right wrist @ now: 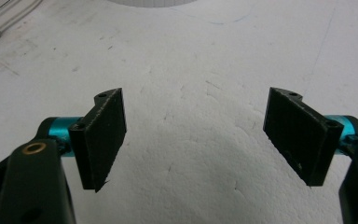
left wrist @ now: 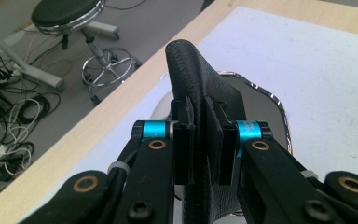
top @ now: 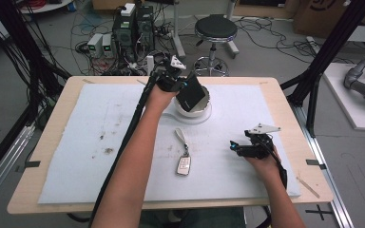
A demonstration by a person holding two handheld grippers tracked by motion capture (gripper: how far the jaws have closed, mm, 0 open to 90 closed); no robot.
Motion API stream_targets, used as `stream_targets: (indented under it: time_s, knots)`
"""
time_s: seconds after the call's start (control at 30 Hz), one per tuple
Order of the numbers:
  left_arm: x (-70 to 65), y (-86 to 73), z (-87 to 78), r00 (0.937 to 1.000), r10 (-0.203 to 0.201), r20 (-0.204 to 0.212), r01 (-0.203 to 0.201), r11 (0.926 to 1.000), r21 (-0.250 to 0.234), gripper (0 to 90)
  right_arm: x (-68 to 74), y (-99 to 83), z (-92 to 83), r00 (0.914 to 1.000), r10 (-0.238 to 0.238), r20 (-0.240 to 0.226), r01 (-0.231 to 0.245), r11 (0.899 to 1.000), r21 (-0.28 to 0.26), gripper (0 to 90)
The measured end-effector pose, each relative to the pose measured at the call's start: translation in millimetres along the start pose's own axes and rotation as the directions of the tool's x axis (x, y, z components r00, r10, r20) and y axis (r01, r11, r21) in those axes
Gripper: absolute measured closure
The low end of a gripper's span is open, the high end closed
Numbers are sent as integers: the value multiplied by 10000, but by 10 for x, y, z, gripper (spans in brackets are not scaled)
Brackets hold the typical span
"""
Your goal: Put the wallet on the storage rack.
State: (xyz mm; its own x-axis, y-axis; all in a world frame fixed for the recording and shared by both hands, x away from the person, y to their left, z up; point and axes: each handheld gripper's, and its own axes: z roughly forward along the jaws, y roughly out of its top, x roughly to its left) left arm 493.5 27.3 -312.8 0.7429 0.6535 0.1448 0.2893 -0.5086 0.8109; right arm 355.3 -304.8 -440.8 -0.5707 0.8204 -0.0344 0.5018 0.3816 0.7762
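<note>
Above the white bowl (top: 193, 112) at the far middle of the desk (top: 43, 142), a black leather wallet (top: 192, 94) is held tilted by the left claw (top: 184, 85). Seen from the left gripper view, the wallet (left wrist: 204, 88) stands on edge between the two black pads (left wrist: 183, 149), which are pressed against its two faces, so the left claw (left wrist: 204, 144) is pinching it. The wallet's stitched upper edge rises past the pads, and its lower part passes down between the jaws. Behind it the scalloped rim of the bowl (left wrist: 279, 109) is visible, with the wallet over the bowl's opening; whether the wallet touches the bowl cannot be told. The bowl is set on a white round plate (top: 208, 115), which lies on the white foam mat (top: 76, 142) covering most of the desk.

Near the right edge of the mat, the right claw (top: 234, 146) is held low in the person's right hand (top: 266, 164), pointing toward the middle of the desk. From the right gripper view its pads (right wrist: 103, 135) are spread wide apart over bare mat (right wrist: 191, 154), with nothing between them.

Between the two forearms, a car key fob (top: 183, 165) with a grey strap (top: 180, 137) lies flat on the mat, well apart from both claws and just in front of the plate.
</note>
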Motion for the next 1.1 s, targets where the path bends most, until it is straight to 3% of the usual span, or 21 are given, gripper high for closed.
stream_targets:
  time_s: [0.17, 0.23, 0.27, 0.3, 0.4, 0.43, 0.53, 0.83, 1.1]
  knots:
    - [-55, -115, 104, 9996, -281, -32, 281, 9996, -30, 801, 3, 1, -3, 10000, -93, -3, 93, 10000, 7, 214]
    - [-43, -125, 108, 9982, -594, 72, 594, 9982, -66, 761, 7, 0, -1, 10000, -73, -27, 73, 10000, 29, 215]
    - [-30, -122, 107, 9973, -726, 72, 726, 9974, 17, 692, 9, 1, 0, 10000, -28, -29, 28, 10000, 15, 214]
    - [-24, -117, 94, 9972, -745, -88, 746, 9972, 50, 526, 8, 1, 3, 10000, -44, -32, 44, 10000, 29, 214]
    - [-7, -103, 20, 9968, -788, -159, 786, 9968, -127, 470, 9, 1, 5, 10000, -77, -25, 77, 10000, 35, 214]
    - [-9, -99, 0, 9962, -848, -179, 845, 9962, -198, 410, 9, 3, 9, 10000, -84, 4, 84, 10000, 47, 215]
    - [-32, -117, -93, 9963, -851, 103, 855, 9957, -354, 396, 11, 4, 16, 9999, -116, -23, 116, 9999, 52, 214]
    - [-118, -239, -399, 9951, -963, 237, 981, 9909, -918, 357, 57, 21, 6, 9996, -277, -2, 277, 9996, 18, 214]
    - [-163, -509, -701, 9875, -1092, 1138, 1236, 9840, -1281, 322, 88, 26, 23, 9993, -368, -46, 369, 9993, 97, 215]
